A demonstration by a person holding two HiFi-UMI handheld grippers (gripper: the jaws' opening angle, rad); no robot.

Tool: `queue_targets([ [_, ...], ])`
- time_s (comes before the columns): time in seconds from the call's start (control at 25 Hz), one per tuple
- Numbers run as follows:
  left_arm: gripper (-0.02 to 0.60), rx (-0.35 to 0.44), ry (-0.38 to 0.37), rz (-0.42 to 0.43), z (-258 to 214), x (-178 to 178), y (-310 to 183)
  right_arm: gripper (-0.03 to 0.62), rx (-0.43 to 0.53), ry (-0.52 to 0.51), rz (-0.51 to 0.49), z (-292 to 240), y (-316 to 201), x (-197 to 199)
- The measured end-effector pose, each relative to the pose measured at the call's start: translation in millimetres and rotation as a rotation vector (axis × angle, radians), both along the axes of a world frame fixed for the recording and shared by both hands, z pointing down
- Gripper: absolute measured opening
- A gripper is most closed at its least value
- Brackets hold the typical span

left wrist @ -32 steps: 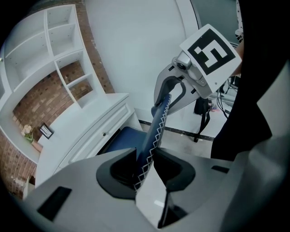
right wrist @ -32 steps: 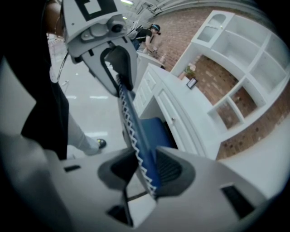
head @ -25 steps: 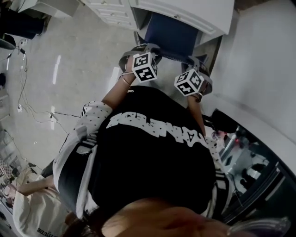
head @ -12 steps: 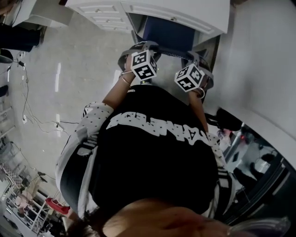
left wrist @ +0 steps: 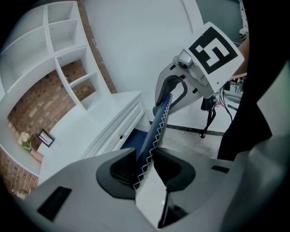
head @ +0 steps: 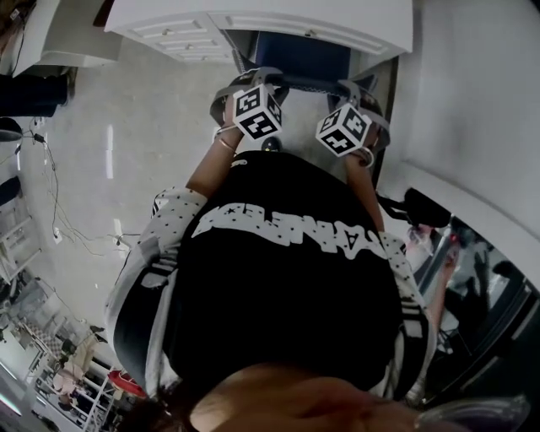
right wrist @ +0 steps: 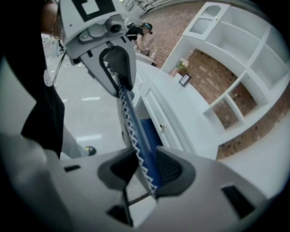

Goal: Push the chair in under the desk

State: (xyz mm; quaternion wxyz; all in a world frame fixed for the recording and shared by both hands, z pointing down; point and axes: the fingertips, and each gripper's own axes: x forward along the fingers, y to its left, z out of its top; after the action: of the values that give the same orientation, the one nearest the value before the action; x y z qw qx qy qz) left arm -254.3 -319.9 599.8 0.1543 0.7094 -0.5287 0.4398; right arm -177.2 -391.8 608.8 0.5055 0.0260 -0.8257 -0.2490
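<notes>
**Left gripper point(left wrist: 144, 168) and right gripper point(right wrist: 146, 171) clamped on a blue upholstered chair point(head: 304, 56)**

Each gripper's jaws are pinched narrowly on the top edge of the chair's backrest, which is trimmed with white zigzag stitching, one gripper toward each end. The chair's seat lies partly beneath the white wooden desk point(head: 354, 24) with drawers. Its backrest is just outside the desk's front edge. White shelving point(left wrist: 59, 50) against a brick wall rises behind the desk.
</notes>
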Motion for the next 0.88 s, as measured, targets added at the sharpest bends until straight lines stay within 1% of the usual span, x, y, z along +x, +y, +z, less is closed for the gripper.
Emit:
queue_targets([
  [0.88, 0.149, 0.024, 0.010, 0.053, -2, -48, -27, 0.141, 0.013, 0.006, 0.069, -2, -23, -45],
])
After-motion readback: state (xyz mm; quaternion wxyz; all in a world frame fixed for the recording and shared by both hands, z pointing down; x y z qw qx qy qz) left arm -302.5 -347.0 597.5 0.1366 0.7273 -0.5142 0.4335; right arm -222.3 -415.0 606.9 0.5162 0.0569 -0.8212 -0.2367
